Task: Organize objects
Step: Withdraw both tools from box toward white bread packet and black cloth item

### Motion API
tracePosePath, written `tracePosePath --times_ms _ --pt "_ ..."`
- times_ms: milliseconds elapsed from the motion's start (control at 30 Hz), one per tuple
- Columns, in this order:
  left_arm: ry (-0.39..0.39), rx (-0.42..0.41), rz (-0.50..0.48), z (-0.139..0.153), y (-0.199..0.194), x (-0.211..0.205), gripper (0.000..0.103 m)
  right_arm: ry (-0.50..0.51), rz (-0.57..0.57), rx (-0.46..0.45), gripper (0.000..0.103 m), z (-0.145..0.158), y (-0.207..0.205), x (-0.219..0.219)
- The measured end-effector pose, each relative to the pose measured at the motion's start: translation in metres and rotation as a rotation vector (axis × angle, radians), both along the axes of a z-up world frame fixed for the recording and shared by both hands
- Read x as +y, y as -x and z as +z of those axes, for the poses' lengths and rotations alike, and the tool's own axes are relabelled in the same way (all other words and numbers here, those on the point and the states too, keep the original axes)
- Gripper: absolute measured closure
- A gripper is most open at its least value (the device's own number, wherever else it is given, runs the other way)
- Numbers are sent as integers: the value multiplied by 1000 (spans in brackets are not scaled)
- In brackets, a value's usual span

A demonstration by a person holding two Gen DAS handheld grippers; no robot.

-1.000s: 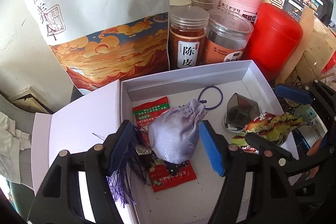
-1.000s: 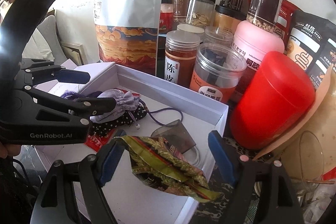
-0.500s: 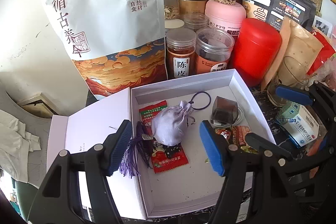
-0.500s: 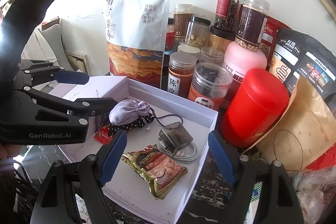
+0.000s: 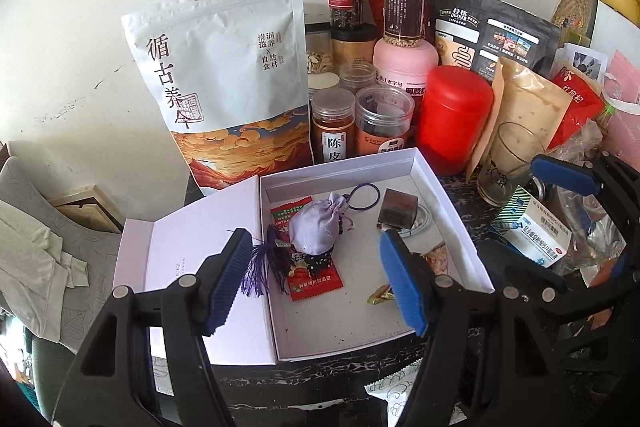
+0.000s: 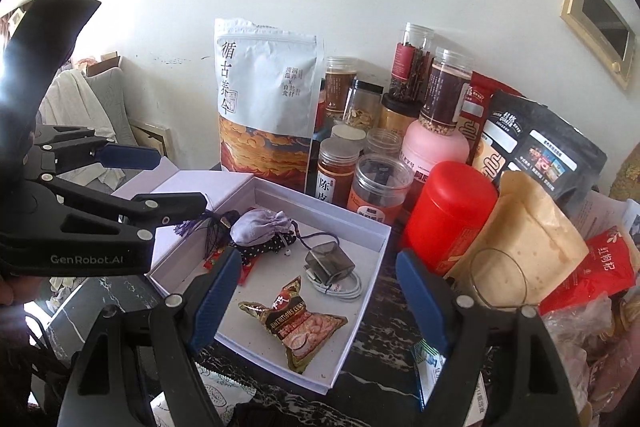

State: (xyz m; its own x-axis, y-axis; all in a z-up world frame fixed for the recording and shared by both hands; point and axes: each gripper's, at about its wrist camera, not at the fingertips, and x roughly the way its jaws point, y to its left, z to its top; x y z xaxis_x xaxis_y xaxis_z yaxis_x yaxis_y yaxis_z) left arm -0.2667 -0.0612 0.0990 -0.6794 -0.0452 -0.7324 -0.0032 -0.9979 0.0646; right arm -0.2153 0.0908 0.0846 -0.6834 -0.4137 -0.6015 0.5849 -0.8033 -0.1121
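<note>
Now that both tools have drawn up and back from the box, the pouch and the snack packet lie released inside it rather than between the pads. A second ago the left tool straddled the pouch low in the box and the right tool had the packet between its pads; both now hang above the near edge with jaws spread and nothing in them. The pouch sits at the left of the box on a red sachet, its tassel trailing over the left wall. The charger with its cable rests mid-box, a hair tie just beyond it. The packet lies near and right; from the left wrist only a corner shows, so its exact lie there is unclear. Those two placements look finished. I judge the next piece would come from the worktop clutter at right, such as the medicine box.
</note>
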Motion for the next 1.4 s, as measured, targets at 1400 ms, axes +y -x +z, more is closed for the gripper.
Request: tracePosePath --times_ms 1400 --pt "5 30 -34 -9 -186 52 31 7 -59 -35 23 -29 -150 60"
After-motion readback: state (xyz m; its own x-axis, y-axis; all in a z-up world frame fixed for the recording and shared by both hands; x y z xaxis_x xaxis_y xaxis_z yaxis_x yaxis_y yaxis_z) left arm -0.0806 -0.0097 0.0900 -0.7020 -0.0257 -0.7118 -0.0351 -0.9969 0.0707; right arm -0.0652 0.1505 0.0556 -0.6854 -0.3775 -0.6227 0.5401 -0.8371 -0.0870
